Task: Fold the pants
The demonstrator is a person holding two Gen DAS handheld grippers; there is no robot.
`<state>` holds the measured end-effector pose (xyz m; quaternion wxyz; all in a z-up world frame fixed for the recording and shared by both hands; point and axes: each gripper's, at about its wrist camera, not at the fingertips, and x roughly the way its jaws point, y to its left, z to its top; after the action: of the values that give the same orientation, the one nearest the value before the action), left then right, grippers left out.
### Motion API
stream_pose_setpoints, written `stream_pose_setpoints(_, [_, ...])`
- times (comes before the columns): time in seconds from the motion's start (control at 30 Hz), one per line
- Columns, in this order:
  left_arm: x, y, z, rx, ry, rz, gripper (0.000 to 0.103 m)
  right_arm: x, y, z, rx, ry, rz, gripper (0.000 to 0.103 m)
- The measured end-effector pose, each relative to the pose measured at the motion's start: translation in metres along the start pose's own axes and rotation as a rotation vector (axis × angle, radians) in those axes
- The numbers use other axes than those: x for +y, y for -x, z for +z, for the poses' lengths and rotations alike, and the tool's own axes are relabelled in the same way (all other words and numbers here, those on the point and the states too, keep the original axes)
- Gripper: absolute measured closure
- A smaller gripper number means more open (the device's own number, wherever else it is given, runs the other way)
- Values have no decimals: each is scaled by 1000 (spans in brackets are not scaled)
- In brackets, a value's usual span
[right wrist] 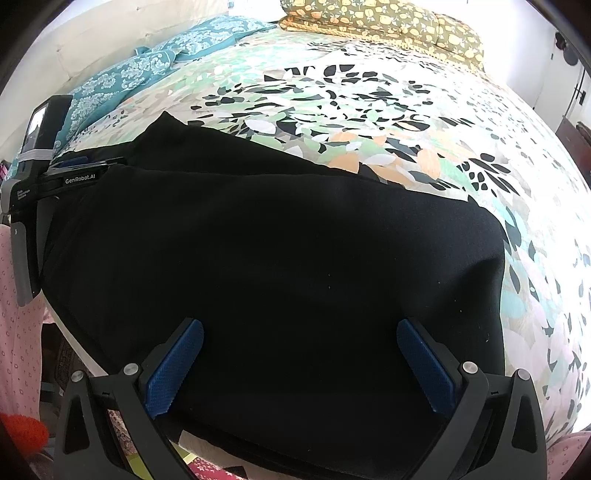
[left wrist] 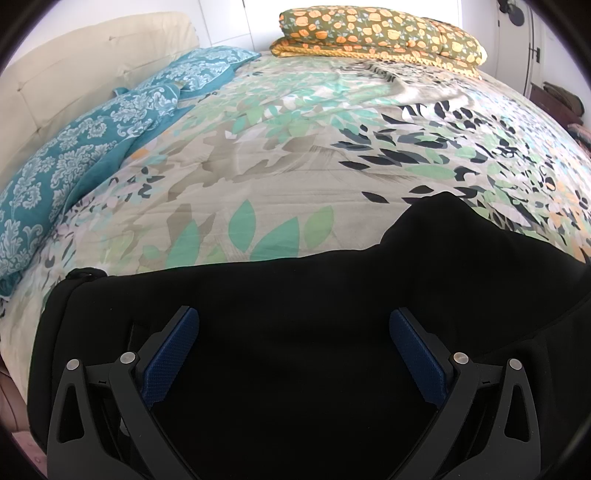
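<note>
Left tool [left wrist: 293, 321]: its fingers are spread wide with nothing between the blue pads [left wrist: 170, 360]; it is poised low over the near, left part of the black cloth.
Right tool [right wrist: 300, 332]: likewise spread wide and empty, set above the near, right part of the same cloth.
Left tool from the right wrist view: its body is seen at the cloth's left end; whether it touches the fabric there cannot be told.
Pants [right wrist: 258, 251]: a black garment is laid across the near edge of the bed, already lying as a broad, layered slab; a raised corner points towards the middle of the bed, and the near margin hangs slightly over the bed's edge. Waistband and leg ends cannot be told apart in the dark fabric.
Bed [left wrist: 295, 155]: it is covered by a leaf-patterned sheet; teal patterned pillows [left wrist: 92, 136] lie along the left edge and a folded floral quilt [left wrist: 376, 31] rests at the far edge, both well apart from the garment.
Step in hand: a stage between folds is judged, with both tools released and lined up over the cloth.
Next move: an edge or corner would need to be pinched by each tool, all layers being caught together, then carried over evenly so that the stack is not dragged off the near edge.
</note>
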<state>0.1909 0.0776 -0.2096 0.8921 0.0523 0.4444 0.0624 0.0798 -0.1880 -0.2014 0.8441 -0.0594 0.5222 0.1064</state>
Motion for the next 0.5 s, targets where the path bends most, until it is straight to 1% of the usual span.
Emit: stream_pose_setpoints(0.5, [0, 0, 0, 0, 0, 1, 0, 0, 0, 1, 0, -1, -3, 0])
